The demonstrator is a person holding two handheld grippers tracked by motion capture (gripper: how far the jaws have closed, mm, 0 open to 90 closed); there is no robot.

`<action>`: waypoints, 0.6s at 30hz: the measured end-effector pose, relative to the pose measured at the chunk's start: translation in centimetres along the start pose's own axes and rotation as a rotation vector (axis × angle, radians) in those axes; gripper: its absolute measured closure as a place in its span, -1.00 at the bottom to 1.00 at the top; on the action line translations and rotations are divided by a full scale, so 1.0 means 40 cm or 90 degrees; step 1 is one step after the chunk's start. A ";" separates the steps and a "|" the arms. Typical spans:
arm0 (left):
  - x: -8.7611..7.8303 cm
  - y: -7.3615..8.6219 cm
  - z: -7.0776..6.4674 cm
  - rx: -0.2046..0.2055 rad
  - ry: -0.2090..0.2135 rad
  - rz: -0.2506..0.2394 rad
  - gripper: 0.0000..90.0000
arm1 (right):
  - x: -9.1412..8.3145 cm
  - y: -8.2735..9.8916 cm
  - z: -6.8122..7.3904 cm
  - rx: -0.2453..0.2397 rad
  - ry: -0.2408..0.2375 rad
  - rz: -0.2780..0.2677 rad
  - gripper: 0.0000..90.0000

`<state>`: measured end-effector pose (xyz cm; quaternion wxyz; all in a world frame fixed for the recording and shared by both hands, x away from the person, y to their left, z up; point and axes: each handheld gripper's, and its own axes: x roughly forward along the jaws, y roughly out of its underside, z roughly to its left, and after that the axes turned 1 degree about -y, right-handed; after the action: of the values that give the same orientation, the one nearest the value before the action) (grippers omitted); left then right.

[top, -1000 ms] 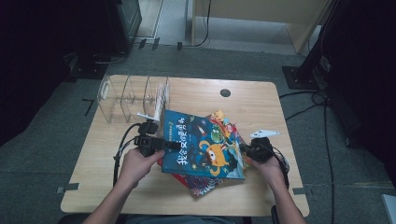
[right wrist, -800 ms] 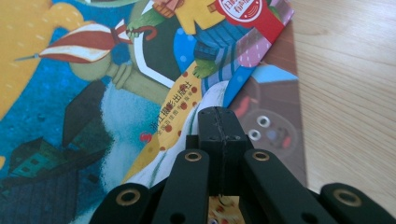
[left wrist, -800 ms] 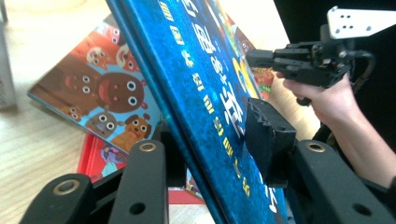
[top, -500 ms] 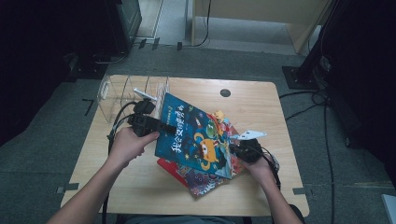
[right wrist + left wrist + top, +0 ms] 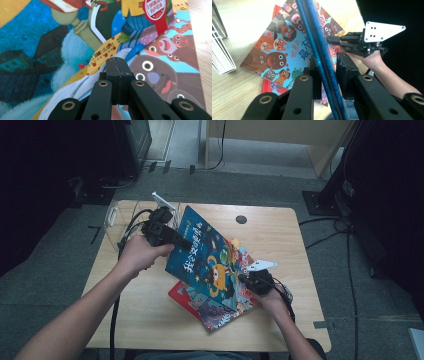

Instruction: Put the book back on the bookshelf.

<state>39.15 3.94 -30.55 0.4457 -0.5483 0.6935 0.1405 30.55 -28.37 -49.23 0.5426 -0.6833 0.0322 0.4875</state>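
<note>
Between the left gripper's (image 5: 325,72) fingers (image 5: 348,72), edge-on: blue book (image 5: 202,257), clamped after the jaws' recent closing, tilted up off the stack (image 5: 277,50). Beyond those fingers, right gripper (image 5: 246,279) at the book's far edge, fingers (image 5: 117,72) pressed together, book just ahead; contact hard to make out. Stack's lower covers mostly hidden.

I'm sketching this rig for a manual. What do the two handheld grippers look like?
Both are black. The left gripper trails a black cable. The right gripper carries a pale three-cornered plate with small holes. The tongs are flat black bars with brass-ringed pivots. Forearms are bare.
</note>
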 end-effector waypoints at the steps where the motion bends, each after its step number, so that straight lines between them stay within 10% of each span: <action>1: -0.004 -0.007 0.001 0.000 0.002 0.008 0.73 | 0.000 0.000 0.000 -0.003 -0.002 -0.001 0.90; 18: -0.059 -0.045 -0.059 0.066 -0.021 0.103 0.87 | -0.038 0.022 -0.079 0.064 0.026 -0.030 0.59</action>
<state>39.64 3.20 -26.86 0.4720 -0.4643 0.7345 0.1487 31.25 -31.90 -48.99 0.5870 -0.6652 0.0517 0.4585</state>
